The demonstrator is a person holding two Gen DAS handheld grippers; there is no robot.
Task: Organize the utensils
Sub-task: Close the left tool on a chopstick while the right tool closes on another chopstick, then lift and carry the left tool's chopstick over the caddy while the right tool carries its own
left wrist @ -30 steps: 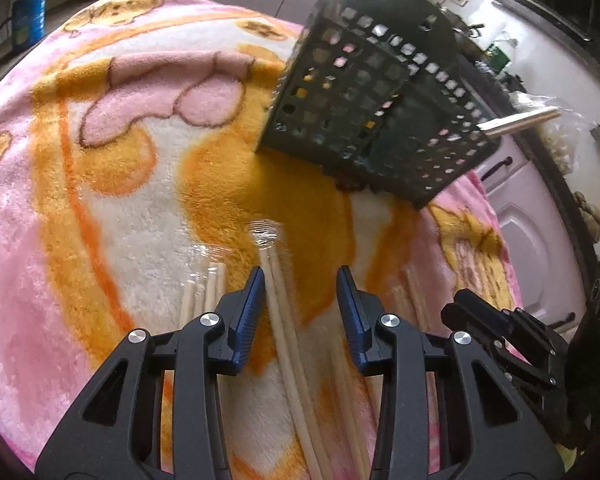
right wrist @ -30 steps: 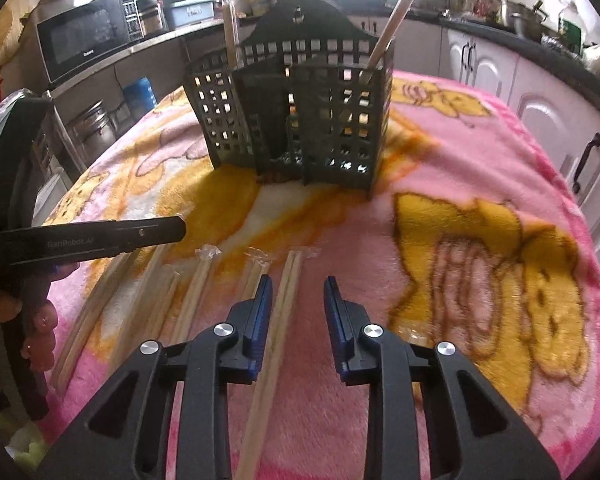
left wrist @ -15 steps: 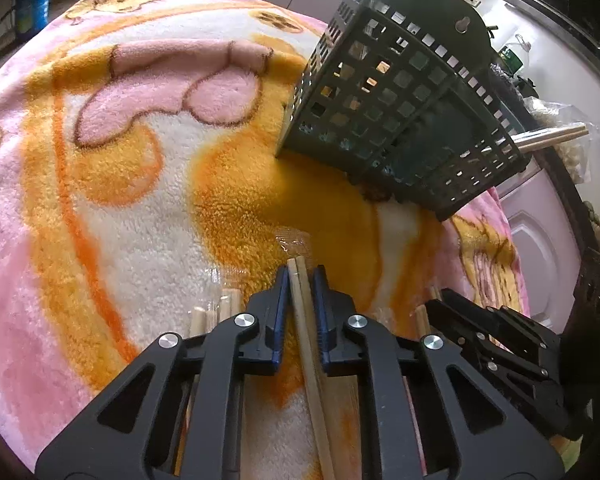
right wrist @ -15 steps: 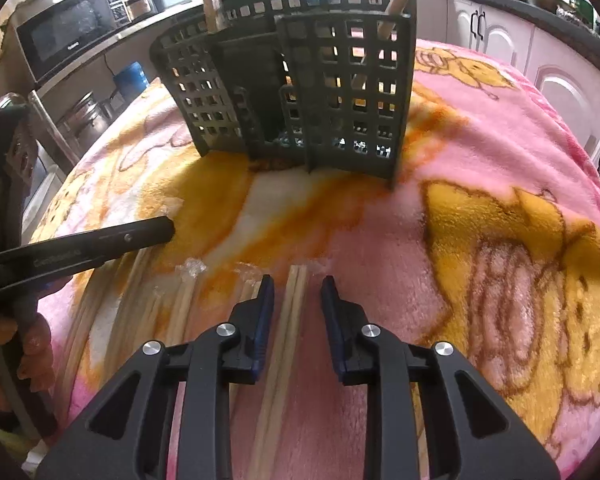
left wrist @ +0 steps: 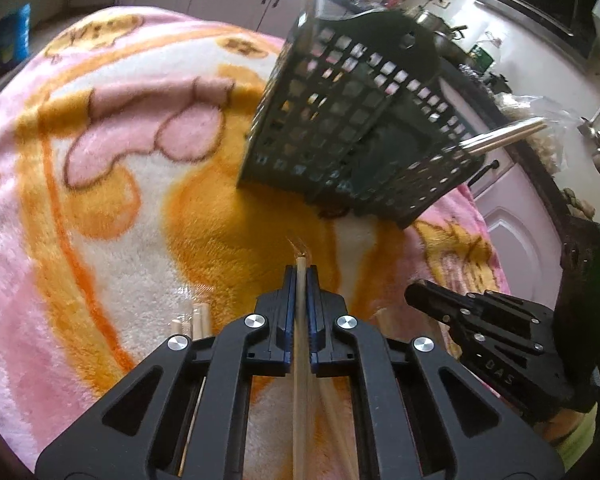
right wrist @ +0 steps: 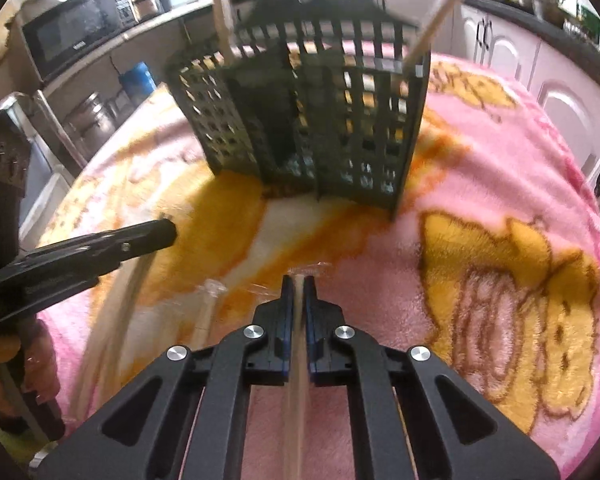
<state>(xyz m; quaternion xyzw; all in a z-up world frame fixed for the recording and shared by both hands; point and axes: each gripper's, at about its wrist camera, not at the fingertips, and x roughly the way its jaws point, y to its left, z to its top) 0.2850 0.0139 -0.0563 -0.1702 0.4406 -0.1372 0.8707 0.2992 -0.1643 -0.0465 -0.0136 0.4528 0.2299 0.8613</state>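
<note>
My left gripper (left wrist: 299, 276) and right gripper (right wrist: 297, 280) each squeeze a thin chopstick pair (left wrist: 300, 320) near its tip, above the blanket (left wrist: 100, 200). They look light, stiff, and slippery in plastic.

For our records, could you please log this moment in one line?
left gripper: shut on chopsticks | right gripper: shut on chopsticks | caddy: upright

right gripper (right wrist: 296, 286) clamped on wrapped chopsticks (right wrist: 296, 360) | dark caddy (right wrist: 320, 120) far centre on pink blanket (right wrist: 500, 220) | left gripper (right wrist: 100, 248) at left
</note>
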